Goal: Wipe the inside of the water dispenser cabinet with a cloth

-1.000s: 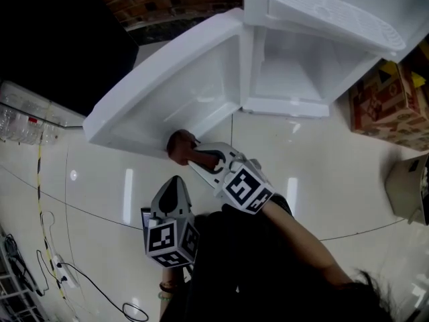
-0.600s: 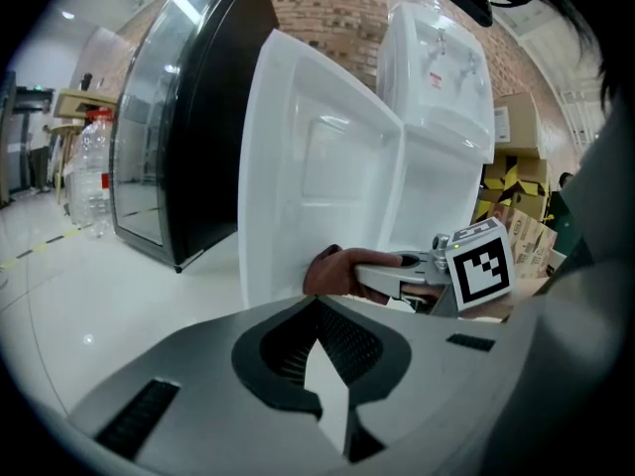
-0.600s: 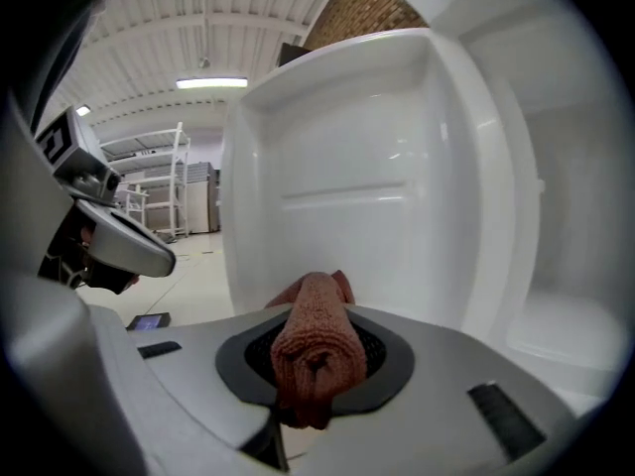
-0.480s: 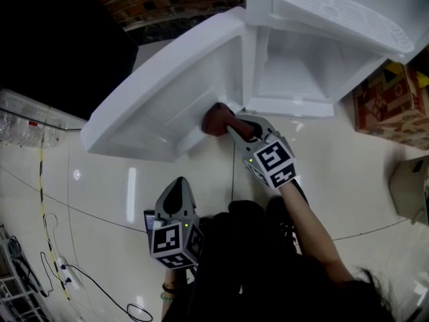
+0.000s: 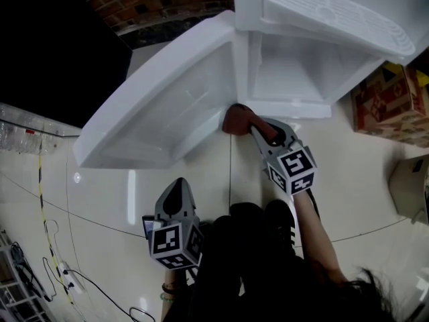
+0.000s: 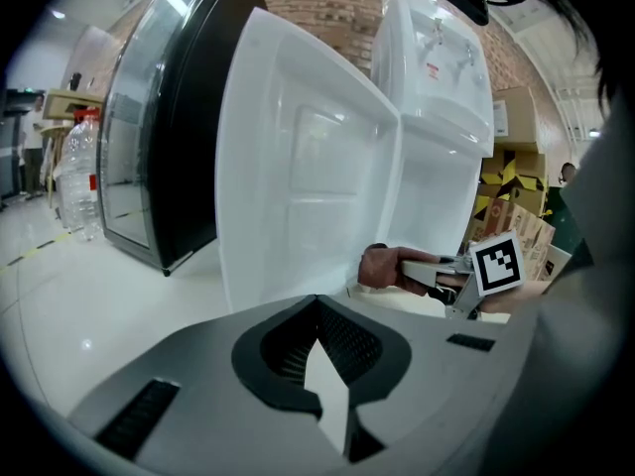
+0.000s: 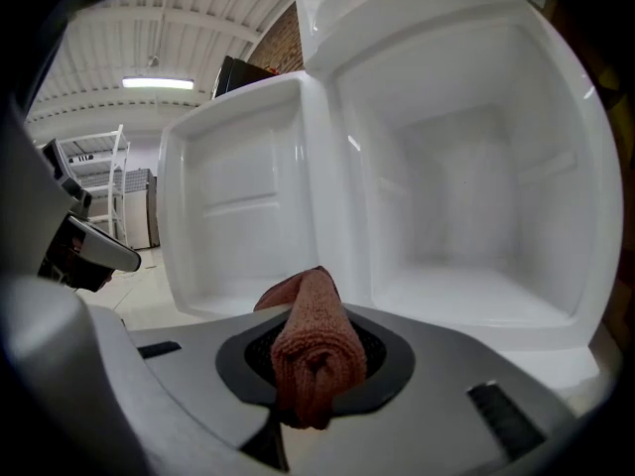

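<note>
The white water dispenser cabinet (image 5: 295,66) stands open, with its door (image 5: 167,106) swung out to the left. My right gripper (image 5: 249,122) is shut on a rolled reddish-brown cloth (image 5: 234,118). The cloth sits at the door's lower edge, beside the hinge and the cabinet's bottom lip. In the right gripper view the cloth (image 7: 314,337) juts out between the jaws, facing the door's inner panel (image 7: 238,206) and the bare cabinet interior (image 7: 476,196). My left gripper (image 5: 175,188) hangs back over the floor, shut and holding nothing. The left gripper view shows the cloth (image 6: 379,266) against the door (image 6: 298,167).
Cardboard boxes (image 5: 392,102) stand to the right of the cabinet, and another box (image 5: 410,186) lies nearer. A black glass-fronted cooler (image 6: 159,137) and water bottles (image 6: 79,172) stand on the left. Cables (image 5: 60,274) trail over the glossy floor at lower left.
My right gripper has carried the cloth rightward along the door's lower edge, from its middle to the hinge by the cabinet opening. The left gripper has stayed put.
</note>
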`<state>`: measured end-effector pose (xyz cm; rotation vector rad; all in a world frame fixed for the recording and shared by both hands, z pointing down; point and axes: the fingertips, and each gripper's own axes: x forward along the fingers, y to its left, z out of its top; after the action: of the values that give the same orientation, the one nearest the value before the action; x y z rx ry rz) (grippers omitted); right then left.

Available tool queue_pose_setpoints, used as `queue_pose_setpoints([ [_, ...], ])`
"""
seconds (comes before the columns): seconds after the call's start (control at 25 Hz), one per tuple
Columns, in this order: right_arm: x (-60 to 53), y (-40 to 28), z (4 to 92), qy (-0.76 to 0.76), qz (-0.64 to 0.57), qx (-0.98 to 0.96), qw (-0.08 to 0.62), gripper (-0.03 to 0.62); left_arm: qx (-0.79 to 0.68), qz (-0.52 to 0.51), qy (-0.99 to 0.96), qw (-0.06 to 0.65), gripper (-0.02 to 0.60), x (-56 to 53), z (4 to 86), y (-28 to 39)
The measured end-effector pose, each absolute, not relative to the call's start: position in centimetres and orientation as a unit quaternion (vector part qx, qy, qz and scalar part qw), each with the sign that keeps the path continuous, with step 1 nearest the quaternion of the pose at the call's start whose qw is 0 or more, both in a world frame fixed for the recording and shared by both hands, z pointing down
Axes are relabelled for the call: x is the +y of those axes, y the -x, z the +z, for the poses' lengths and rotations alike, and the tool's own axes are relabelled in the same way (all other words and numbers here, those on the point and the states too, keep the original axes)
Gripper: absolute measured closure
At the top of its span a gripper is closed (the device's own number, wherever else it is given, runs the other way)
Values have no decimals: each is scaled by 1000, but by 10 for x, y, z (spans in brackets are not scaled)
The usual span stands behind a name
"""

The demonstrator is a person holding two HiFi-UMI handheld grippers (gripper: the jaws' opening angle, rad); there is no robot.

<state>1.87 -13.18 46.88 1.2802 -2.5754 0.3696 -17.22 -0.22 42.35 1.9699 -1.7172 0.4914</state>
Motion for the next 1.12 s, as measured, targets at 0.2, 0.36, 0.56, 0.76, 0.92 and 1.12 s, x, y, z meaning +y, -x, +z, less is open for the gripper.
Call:
queue_pose_setpoints([
  [0.2,-138,-84,470,-509,132,-842,120,519,-624,183,-720,242,578,-11,427,168],
  [0.36,-174,-126,446,-559,124,-815,91,519,-607,195,-734,232,578,-24,426,157],
  [0.56,-231,-124,433,-566,121,-811,85,519,-593,221,-746,209,578,-39,426,150],
  [0.76,-272,-83,432,-532,112,-833,101,519,-582,230,-752,205,578,-54,435,147],
  [0.92,-280,-73,445,-518,113,-838,129,519,-556,223,-780,182,578,-75,428,123],
  [1.12,-287,-119,461,-575,108,-794,164,519,-518,209,-816,148,578,-95,411,91],
])
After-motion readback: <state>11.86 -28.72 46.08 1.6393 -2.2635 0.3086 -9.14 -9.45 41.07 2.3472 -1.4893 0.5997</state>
